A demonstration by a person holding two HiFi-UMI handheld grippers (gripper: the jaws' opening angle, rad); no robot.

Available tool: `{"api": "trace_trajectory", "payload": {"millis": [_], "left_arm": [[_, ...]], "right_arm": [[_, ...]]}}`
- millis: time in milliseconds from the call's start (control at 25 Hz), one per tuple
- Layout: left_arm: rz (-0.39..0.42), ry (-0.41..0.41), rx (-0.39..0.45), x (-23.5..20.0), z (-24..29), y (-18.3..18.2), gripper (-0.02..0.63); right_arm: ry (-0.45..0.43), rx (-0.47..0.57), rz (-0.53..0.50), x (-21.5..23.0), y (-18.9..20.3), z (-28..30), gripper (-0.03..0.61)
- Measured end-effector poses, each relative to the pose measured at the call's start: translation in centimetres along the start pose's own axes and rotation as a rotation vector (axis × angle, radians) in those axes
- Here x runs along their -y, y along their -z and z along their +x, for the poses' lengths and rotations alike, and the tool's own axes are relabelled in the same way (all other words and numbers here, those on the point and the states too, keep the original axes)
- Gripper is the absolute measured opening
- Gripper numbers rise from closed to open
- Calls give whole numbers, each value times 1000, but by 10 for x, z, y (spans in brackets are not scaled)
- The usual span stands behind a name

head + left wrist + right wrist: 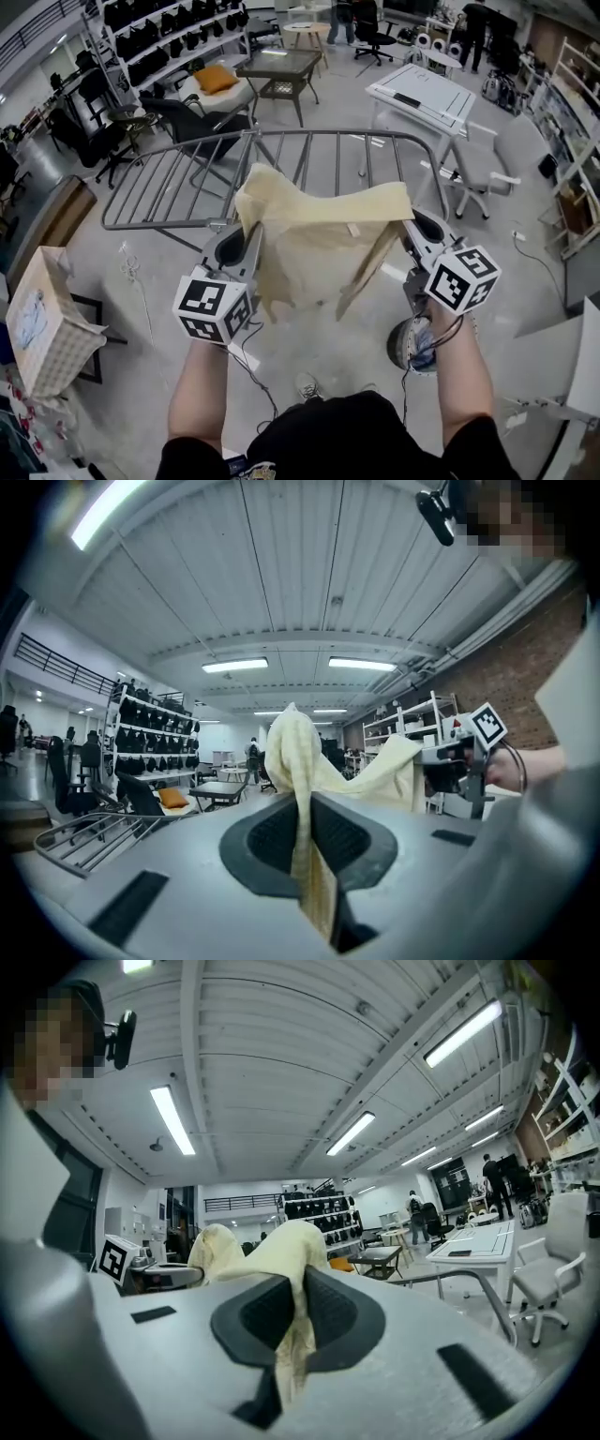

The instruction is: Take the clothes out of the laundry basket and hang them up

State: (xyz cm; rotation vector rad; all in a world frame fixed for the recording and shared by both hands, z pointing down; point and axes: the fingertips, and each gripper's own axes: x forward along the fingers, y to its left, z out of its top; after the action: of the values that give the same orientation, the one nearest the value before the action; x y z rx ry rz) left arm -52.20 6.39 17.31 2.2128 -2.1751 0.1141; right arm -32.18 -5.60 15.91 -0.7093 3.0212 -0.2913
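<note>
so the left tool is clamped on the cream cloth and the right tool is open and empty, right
Not quite. The left tool is clamped on the cream cloth, but the right tool is not open and empty. The right gripper view shows its jaws shut on another part of the same cloth, which hangs between the two tools.
</note>
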Motion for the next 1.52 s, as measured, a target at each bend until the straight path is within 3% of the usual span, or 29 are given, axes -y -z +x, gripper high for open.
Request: {"api": "trace_trajectory", "payload": {"millis": [480,920,1200,1520], "left_arm": [[-19,21,-5,-14,44,11,25],[35,-75,-26,-45,137,-7,25],[62,-137,-2,-52,206,-30,25],[78,-157,9,-65,252,-45,25]], "right_arm": [[36,3,4,30,-1,29,17],[-61,19,25,108,-21,111,17],[-122,46,19,167,-53,153,17],[-135,51,11,205,-65,183,17]]}}
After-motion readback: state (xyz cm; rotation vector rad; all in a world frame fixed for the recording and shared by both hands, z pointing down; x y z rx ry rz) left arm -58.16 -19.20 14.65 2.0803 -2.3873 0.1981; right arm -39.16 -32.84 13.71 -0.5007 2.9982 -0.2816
